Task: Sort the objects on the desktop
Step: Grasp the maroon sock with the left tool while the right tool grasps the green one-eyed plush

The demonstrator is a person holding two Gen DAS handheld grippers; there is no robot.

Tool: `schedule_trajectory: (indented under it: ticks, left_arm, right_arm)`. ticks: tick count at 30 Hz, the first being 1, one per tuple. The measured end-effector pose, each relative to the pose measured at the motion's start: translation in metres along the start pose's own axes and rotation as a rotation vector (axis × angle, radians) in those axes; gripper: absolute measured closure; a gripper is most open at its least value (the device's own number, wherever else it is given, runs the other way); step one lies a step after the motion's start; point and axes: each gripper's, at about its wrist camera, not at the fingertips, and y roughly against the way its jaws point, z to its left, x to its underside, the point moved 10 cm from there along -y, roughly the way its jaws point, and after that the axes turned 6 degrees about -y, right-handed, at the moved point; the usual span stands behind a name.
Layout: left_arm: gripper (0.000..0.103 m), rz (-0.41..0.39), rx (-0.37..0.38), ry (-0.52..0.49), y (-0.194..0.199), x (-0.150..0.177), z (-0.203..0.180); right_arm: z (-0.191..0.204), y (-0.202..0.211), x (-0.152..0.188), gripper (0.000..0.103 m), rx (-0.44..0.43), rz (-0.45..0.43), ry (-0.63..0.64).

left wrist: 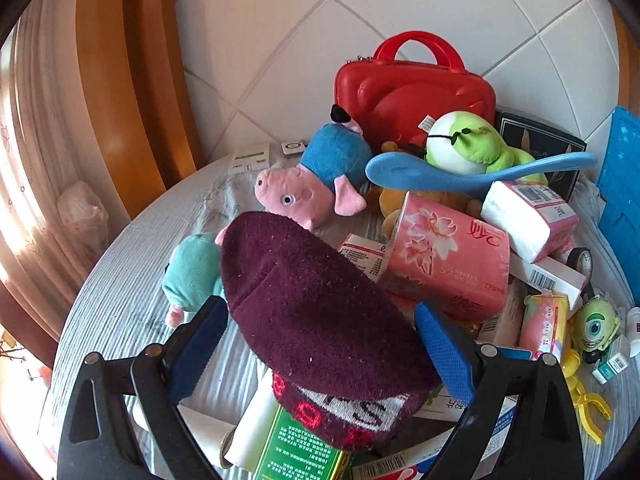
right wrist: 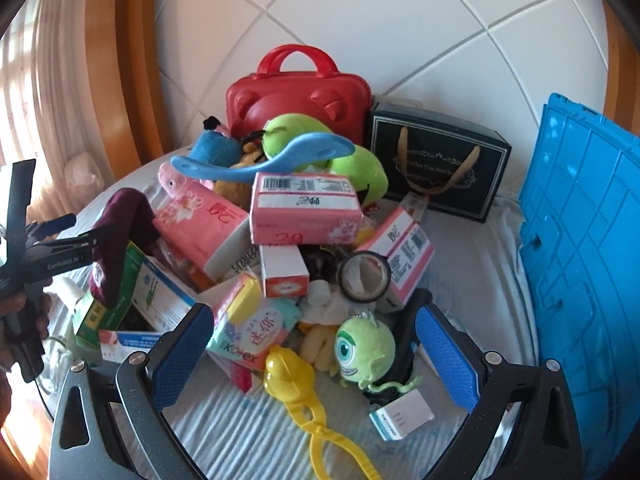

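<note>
1. The left gripper (left wrist: 320, 344) is seen with its blue-padded fingers (left wrist: 444, 356) spread wide on either side of a maroon knitted hat (left wrist: 316, 320). In the right wrist view the hat (right wrist: 120, 236) hangs from that gripper above the left edge of the pile; which part grips it cannot be told.
2. The right gripper (right wrist: 316, 344) is held with its fingers (right wrist: 180, 356) apart and nothing between them, above a green one-eyed plush (right wrist: 366, 350) and a yellow plastic clip (right wrist: 296, 380).
3. The desk (right wrist: 476, 264) is covered in a pale ribbed cloth. Open room is noted along the right side, between the pile and an upright blue plastic crate (right wrist: 584, 272), and in the near strip under the right gripper.
4. The far edge is closed off by a white tiled wall, against which a glossy red hard case (right wrist: 298, 100) and a dark gift box (right wrist: 436, 164) with gold handles are stood.
5. The middle is crowded: soft pink tissue packs (right wrist: 304, 212) are stacked at angles, and a smooth blue shoehorn (right wrist: 260, 156) is laid across a green plush (right wrist: 360, 168).
6. A pink pig plush (left wrist: 308, 192) with a blue body is observed left of the pile, and a roll of tape (right wrist: 364, 276) near its centre.
7. A hand (right wrist: 20, 320) is seen on the left gripper's handle at the left margin.
</note>
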Motion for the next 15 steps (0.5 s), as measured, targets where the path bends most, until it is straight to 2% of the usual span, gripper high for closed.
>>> schedule_trajectory:
  ticks: [6, 11, 12, 13, 15]
  left_arm:
    - [0.007, 0.04, 0.033, -0.02, -0.021, 0.01, -0.012]
    - [0.007, 0.037, 0.057, -0.002, -0.026, 0.015, -0.006]
    - [0.01, 0.044, 0.064, -0.004, -0.028, 0.016, -0.005]
    - [0.023, 0.052, 0.084, -0.006, -0.029, 0.018, -0.006]
    - [0.033, 0.056, 0.118, -0.011, -0.029, 0.02, -0.007]
  right_arm:
    - [-0.018, -0.043, 0.017, 0.001, 0.033, 0.074, -0.002]
    - [-0.038, -0.075, 0.038, 0.026, 0.055, 0.165, -0.03]
    - [-0.042, -0.081, 0.041, 0.029, 0.066, 0.182, -0.036]
    - [-0.045, -0.087, 0.045, 0.035, 0.075, 0.2, -0.04]
    - [-0.049, -0.094, 0.05, 0.039, 0.084, 0.211, -0.047]
